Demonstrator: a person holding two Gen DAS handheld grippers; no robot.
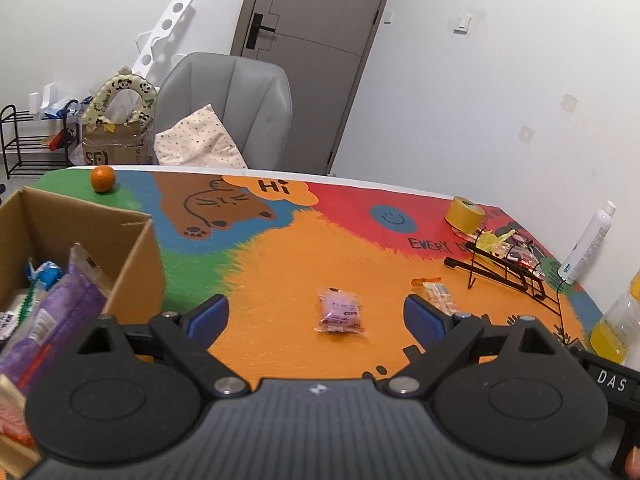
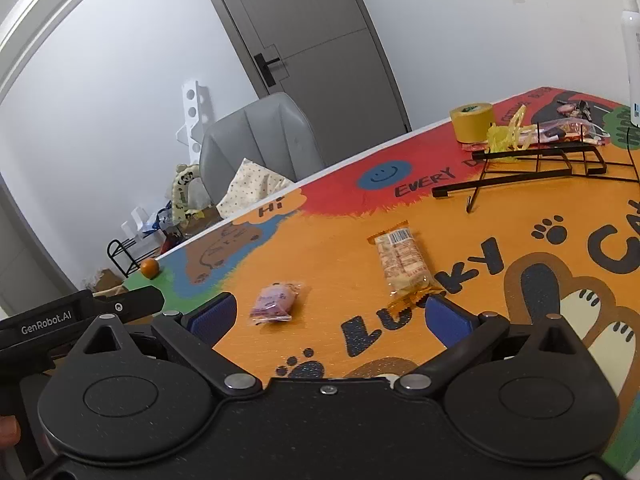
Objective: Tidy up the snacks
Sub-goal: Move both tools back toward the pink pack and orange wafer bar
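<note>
**Lining up on two loose snacks with both jaws wide**

Hovering over the colourful surface (image 1: 304, 248), your left gripper (image 1: 316, 316) has its jaws spread wide and holds nothing. Your right gripper (image 2: 330, 316) is the same: jaws wide, empty.

Two snacks lie loose on the orange middle of the surface. A small pink packet (image 1: 341, 312) sits flat, framed between your left jaws but ahead of them, not touched. A long tan wafer bar (image 2: 402, 264) lies just beside it toward the right edge, its crimped end close to your right gripper's right blue pad (image 2: 448, 316).

The cardboard box (image 1: 132, 264) stands at the left edge, open-topped, with a purple bag (image 1: 52, 320) and other packets already inside. That looks like where snacks belong.

To do this step well, you would likely lower the left gripper straight down over the pink packet, keep it centred, and close across its puffy body, not the thin sealed ends, which may slip. Take the bar across its narrow width.

An orange (image 1: 103, 178) rests near the far left corner; a tape roll (image 1: 464, 211) and black wire rack (image 1: 508, 276) sit toward the far right corner.
</note>
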